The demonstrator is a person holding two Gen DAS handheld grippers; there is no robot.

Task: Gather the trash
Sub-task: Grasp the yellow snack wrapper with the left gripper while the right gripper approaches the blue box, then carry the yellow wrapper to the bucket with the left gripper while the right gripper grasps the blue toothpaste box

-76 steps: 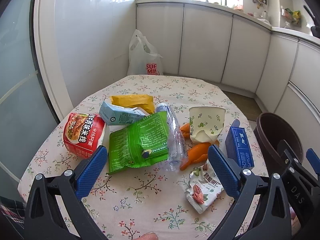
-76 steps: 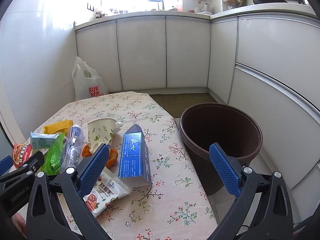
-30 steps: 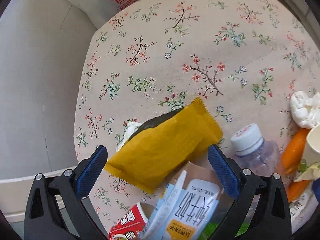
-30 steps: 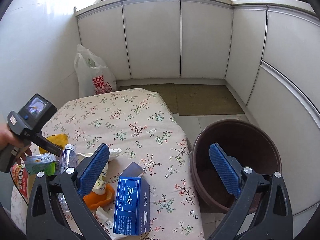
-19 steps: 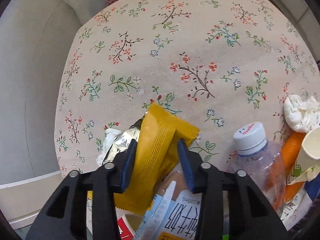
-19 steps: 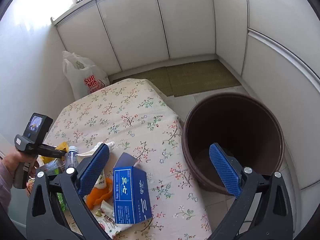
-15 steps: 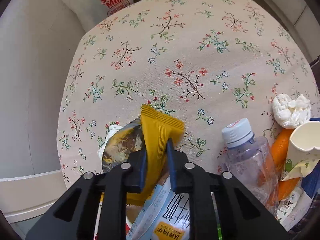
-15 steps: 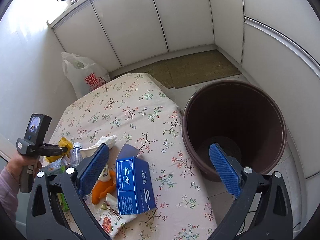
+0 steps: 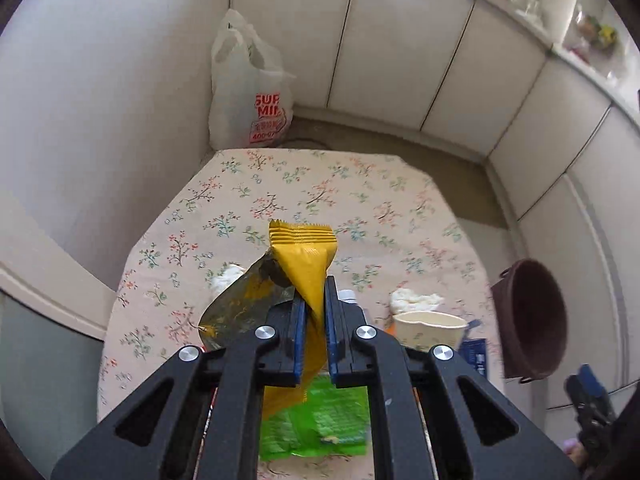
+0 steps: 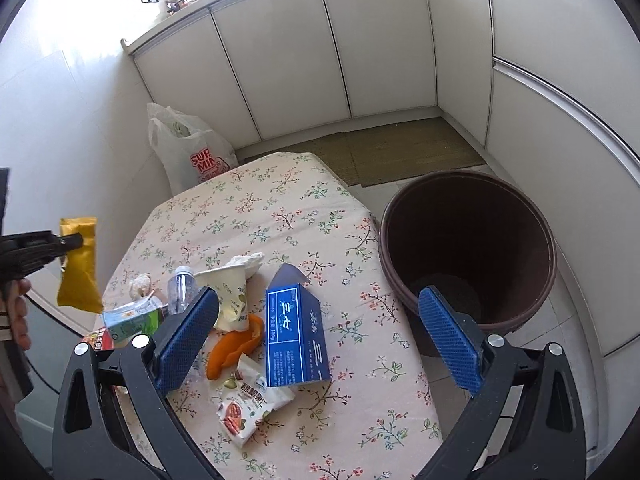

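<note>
The left tool (image 9: 313,312) has just pressed together on a crinkled yellow foil snack wrapper (image 9: 304,258), its blue pads pinching the wrapper's middle; the sealed end sticks out past the tips and the rest hangs below. In the right wrist view the wrapper (image 10: 78,268) hangs in the air off the table's near-left edge, clear of the litter below. The right tool (image 10: 316,334) is spread wide with nothing between its pads, above the floral-clothed table (image 10: 280,208). A blue cardboard box (image 10: 296,336) lies near the table's right edge. Just beyond that edge a round dark-brown plastic bin (image 10: 468,248) stands on the floor. The far half of the table is bare cloth.
</note>
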